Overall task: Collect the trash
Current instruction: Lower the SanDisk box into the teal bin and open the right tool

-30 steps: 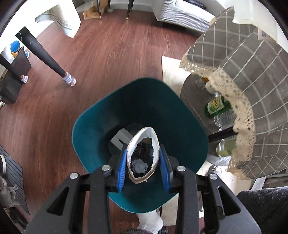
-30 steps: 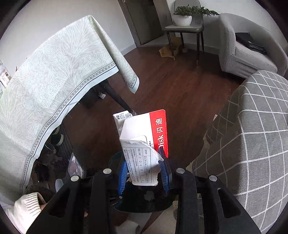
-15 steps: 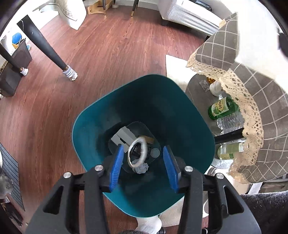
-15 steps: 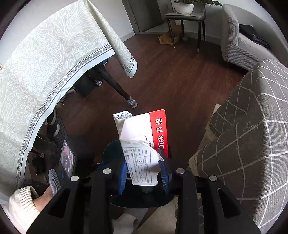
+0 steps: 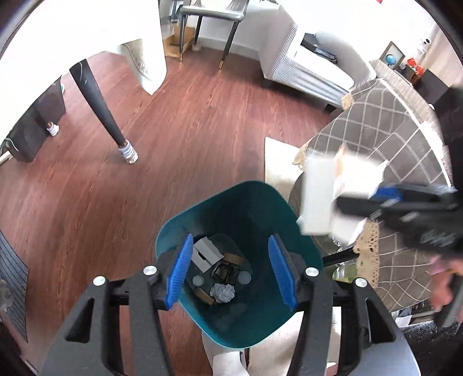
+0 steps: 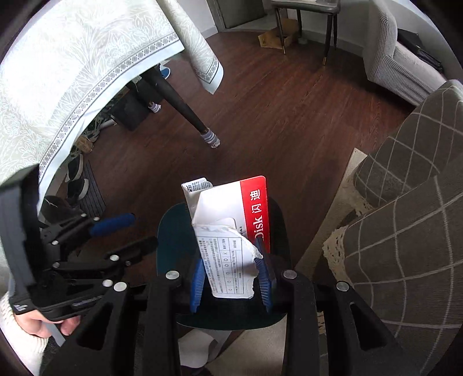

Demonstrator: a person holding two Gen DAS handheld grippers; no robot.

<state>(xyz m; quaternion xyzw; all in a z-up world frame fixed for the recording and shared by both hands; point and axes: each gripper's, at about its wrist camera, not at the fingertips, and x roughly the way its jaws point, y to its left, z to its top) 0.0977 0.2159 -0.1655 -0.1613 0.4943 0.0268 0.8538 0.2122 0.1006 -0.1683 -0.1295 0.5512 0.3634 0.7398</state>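
Hanging wide apart and empty over the teal bin (image 5: 231,208), whose bottom already holds scraps, the left tongs (image 5: 235,272) have just been opening, while the right tongs (image 6: 231,274) pinch a torn red-and-white packet (image 6: 231,219) above it, not yet dropped.

Both views are fisheye, bending straight lines hard toward a dark circular rim. The left wrist view is bright daylight, with the tablecloth (image 5: 86,26) at eleven o'clock blown out to white. At three o'clock the white box (image 5: 332,196) smears with motion blur. The right wrist view is dimmer but sharp, its floor (image 6: 275,121) dark.
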